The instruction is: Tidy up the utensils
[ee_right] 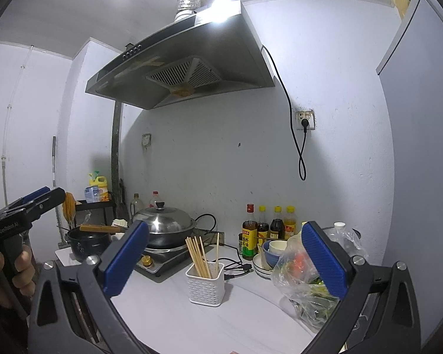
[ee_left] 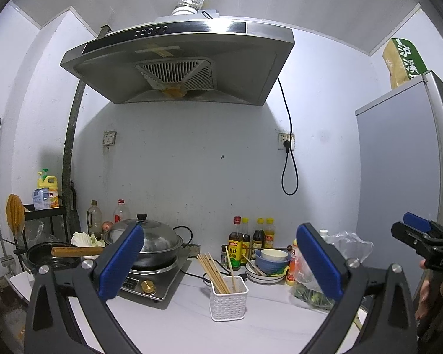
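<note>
A white woven utensil holder [ee_left: 229,301] [ee_right: 205,286] stands upright on the pale counter [ee_left: 192,324], with several wooden chopsticks [ee_left: 212,268] [ee_right: 198,253] leaning in it. My left gripper [ee_left: 220,233] is open and empty, hanging above and in front of the holder. My right gripper [ee_right: 226,227] is also open and empty, held back from the holder and slightly to its right. Each gripper shows from the side at the edge of the other's view: the right gripper [ee_left: 416,230] and the left gripper [ee_right: 35,200], both in a person's hand.
A lidded wok [ee_left: 150,242] sits on an induction cooker [ee_left: 150,283] left of the holder. A black pan [ee_left: 50,253] is further left. Sauce bottles [ee_left: 251,236], stacked bowls [ee_left: 271,261] and a bag of vegetables [ee_left: 310,283] crowd the right. A fridge [ee_left: 398,162] and a range hood [ee_left: 177,62] bound the space.
</note>
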The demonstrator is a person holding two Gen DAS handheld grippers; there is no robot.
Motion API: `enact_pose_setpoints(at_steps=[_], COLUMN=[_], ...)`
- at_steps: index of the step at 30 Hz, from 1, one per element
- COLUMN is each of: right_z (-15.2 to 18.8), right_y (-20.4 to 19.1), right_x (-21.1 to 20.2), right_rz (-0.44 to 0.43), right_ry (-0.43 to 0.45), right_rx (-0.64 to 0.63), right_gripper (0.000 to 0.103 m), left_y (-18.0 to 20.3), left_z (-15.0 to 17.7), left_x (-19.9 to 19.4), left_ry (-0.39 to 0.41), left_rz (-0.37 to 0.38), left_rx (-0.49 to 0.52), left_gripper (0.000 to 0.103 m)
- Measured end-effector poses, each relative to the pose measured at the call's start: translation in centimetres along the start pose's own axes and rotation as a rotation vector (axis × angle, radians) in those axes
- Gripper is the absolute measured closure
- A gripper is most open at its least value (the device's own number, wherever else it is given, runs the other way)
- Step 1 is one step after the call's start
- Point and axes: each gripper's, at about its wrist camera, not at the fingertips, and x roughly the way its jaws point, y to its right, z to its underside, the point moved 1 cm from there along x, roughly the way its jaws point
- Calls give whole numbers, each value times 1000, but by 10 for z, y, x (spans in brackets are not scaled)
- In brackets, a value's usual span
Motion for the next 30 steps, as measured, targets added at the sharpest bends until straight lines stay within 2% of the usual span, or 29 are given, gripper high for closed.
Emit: enact_pose_setpoints(at_steps=[30], right_z=[0], right_y=[-2], right_x=[6], right_rz=[-7], right_ry=[-13], right_rx=[-7], right_gripper=[1], left_y=[-9], left_z=[4], left_x=[8], left_ry=[-9], left_rz=[5], left_rx=[-8], left_gripper=[0])
